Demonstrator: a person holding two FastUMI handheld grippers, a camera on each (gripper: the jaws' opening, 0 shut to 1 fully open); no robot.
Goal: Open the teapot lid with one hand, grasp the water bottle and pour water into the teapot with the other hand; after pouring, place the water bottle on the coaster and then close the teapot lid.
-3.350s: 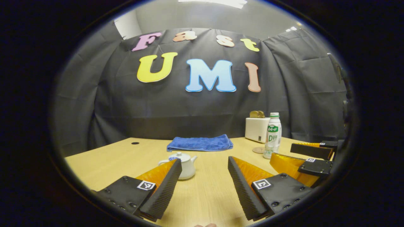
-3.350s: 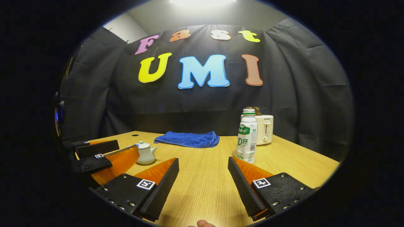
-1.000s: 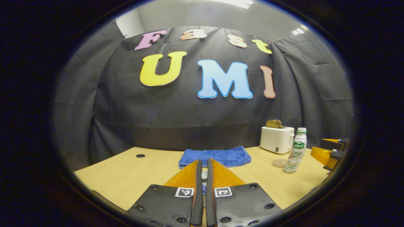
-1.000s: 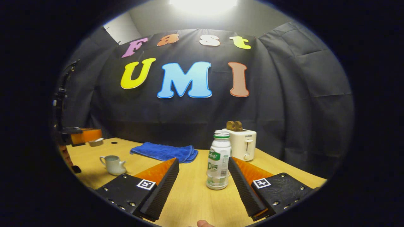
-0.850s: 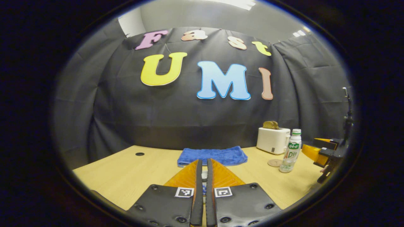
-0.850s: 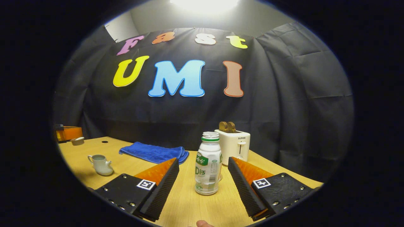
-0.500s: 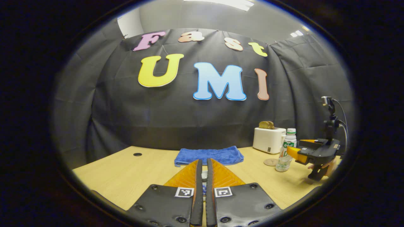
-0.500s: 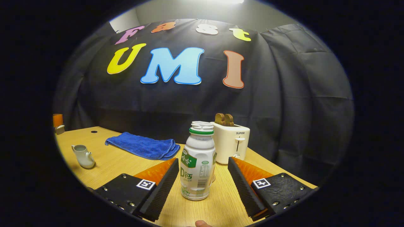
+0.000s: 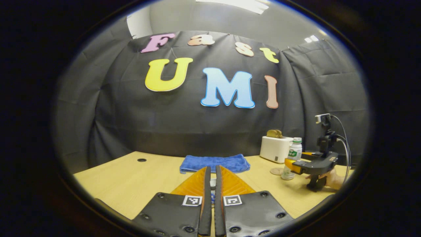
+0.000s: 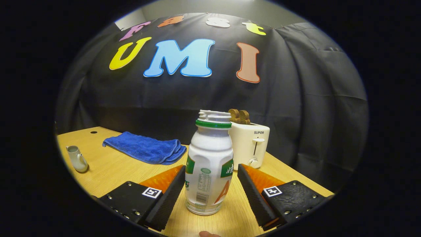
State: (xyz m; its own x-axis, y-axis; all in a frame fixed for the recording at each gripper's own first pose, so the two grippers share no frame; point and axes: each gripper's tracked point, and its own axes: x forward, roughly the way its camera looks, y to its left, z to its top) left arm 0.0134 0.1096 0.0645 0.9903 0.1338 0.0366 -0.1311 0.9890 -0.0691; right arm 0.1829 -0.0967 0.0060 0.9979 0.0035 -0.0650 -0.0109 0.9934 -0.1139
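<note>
Now the right claw (image 10: 209,184) has closed in around the bottle (image 10: 209,164): half a second ago the bottle stood a little ahead of its tips, and it now stands upright on the table (image 10: 108,168) between the two fingers, looming larger in the right gripper view. The fingers are spread with a gap on each side of the bottle, the left one just beside it, neither clearly pressing. The bottle's mouth is uncapped.

From the left gripper view, the right claw (image 9: 289,163) has slid further in from the right edge and now brackets the bottle (image 9: 292,157), with a hand (image 9: 332,179) holding it from behind. The coaster (image 9: 276,171) lies flat just left of the bottle, and the toaster (image 9: 275,153) stands behind them.

The left claw (image 9: 212,179) remains as before, its fingers drawn nearly together on a small pale thing, apparently the lid (image 9: 213,183), though little of it shows between them.

The teapot (image 10: 76,159) sits open-topped on the table, well apart from the bottle, and has drifted toward the left edge of the right gripper view. A towel (image 10: 144,151) lies folded between teapot and toaster (image 10: 250,146).
</note>
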